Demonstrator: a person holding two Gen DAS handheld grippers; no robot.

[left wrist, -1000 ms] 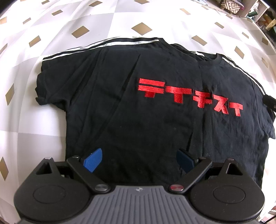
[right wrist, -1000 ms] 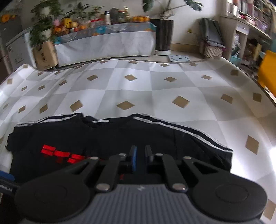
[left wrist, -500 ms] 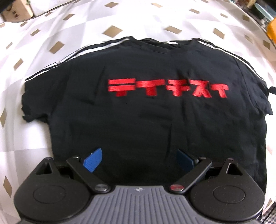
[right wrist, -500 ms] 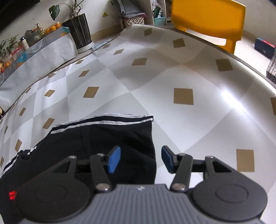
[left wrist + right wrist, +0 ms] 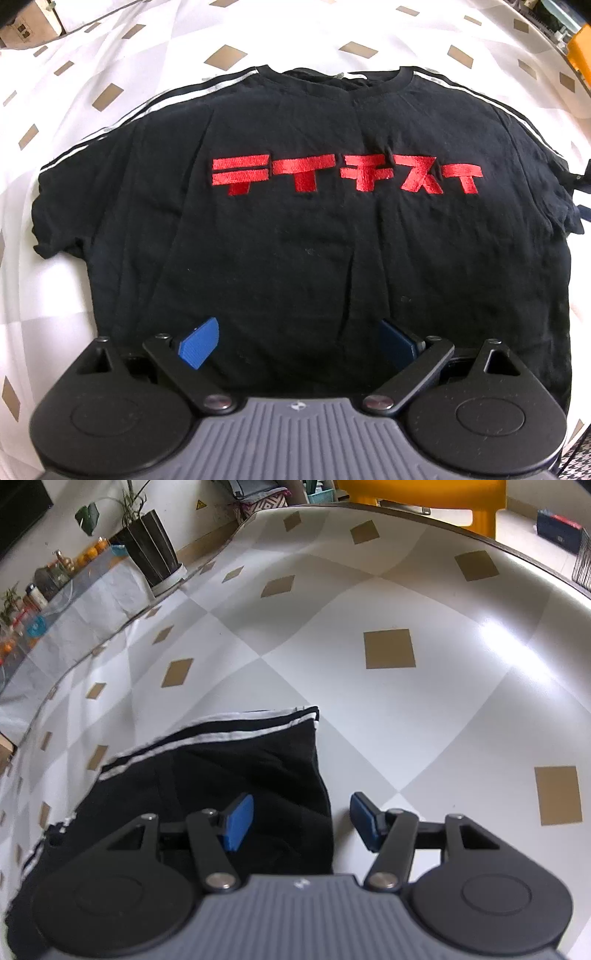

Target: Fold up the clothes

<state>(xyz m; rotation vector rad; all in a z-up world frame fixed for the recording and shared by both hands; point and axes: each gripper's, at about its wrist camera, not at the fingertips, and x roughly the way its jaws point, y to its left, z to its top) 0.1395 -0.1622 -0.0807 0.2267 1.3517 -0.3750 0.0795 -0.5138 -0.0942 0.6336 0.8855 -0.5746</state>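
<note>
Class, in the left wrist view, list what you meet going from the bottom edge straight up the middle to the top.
Left claw → black T-shirt → red lettering → collar → patterned tablecloth.

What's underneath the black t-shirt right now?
The black t-shirt lies flat on a white tablecloth with tan diamonds, which shows all around it. Whatever sits directly beneath the fabric is covered and cannot be seen.

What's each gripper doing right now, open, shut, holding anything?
Left gripper: open above the black T-shirt, holding nothing.
Right gripper: open, jaws have just been opening; the sleeve edge lies below the gap, not gripped.
</note>
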